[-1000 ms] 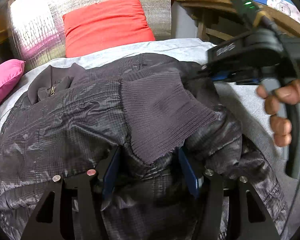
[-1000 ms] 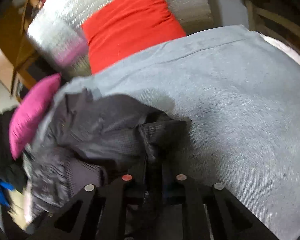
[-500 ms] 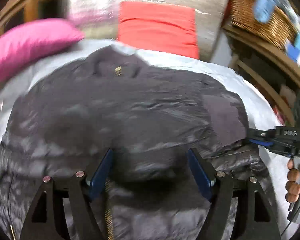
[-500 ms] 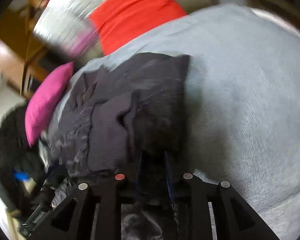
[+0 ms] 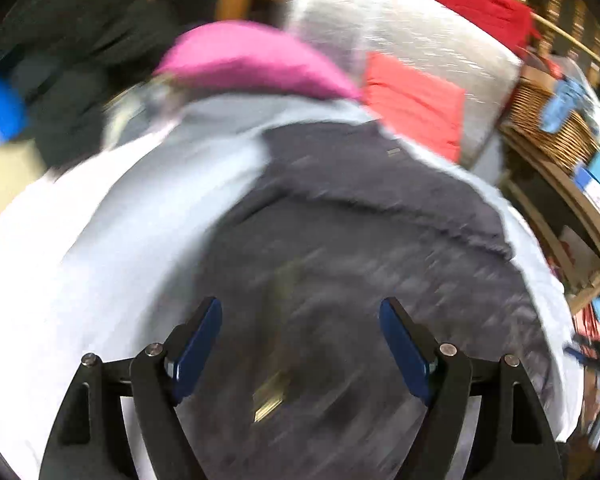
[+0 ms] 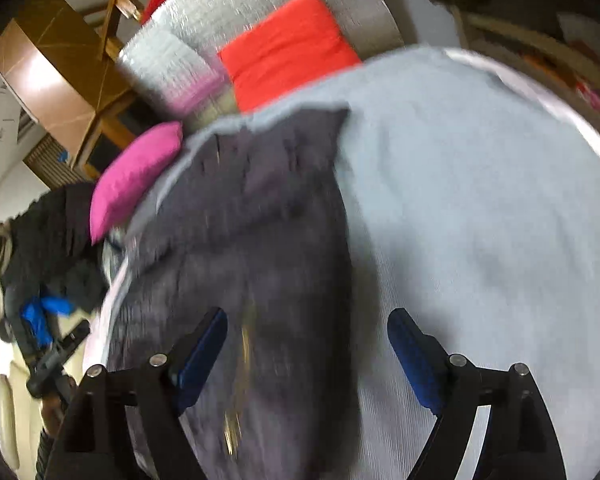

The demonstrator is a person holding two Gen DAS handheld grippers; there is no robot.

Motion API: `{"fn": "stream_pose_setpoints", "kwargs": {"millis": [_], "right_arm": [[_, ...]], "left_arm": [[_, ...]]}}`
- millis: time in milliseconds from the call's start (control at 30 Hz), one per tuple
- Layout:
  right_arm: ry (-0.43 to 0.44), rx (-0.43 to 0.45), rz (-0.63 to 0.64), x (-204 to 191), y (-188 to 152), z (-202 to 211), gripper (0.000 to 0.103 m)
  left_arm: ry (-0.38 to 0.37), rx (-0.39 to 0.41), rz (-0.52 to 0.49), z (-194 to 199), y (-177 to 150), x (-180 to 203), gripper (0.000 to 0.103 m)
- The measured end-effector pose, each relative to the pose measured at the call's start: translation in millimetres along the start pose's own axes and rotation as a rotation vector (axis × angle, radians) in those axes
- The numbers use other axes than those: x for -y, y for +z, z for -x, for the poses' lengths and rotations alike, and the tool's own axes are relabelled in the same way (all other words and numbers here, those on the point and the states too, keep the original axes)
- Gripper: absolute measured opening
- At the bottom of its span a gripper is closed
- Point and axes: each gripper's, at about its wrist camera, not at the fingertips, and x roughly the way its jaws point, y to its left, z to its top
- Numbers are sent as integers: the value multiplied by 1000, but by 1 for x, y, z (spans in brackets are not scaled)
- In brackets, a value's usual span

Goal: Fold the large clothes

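A lived-in home room is suggested: a pale grey bedsheet (image 6: 480,208) is spread mid-frame, pink (image 6: 134,178) and red cushions (image 6: 288,50) sit above, a wicker basket (image 5: 548,128) at right.

I see bare grey sheet (image 6: 480,208) open to the right of the jacket (image 6: 268,248). Pink pillow (image 6: 134,178) and red cushion (image 6: 288,48) block the far end.
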Motion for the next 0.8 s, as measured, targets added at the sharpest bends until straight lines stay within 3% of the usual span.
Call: {"fn": "stream_pose_setpoints", "kwargs": {"millis": [167,267,500,667,800], "right_arm": [[29,-67,-80,20,-83,18,85],[64,-88,-70,12,-106,17,85],[103,-60,-103,4,-110,6,85],[116,-42,-118,-1,-115,6,85],[122,-42,-94,-7,-118,7,85]], "left_arm": [[-26,-79,176,21,-47,-52,81],[-44,-102,179,22,-64,-57,81],[-21,-149,216,5,-78,-57,81],[138,-183,218,2,-83,-56,81],[193,-185,180,4,-88,-52,81]]}}
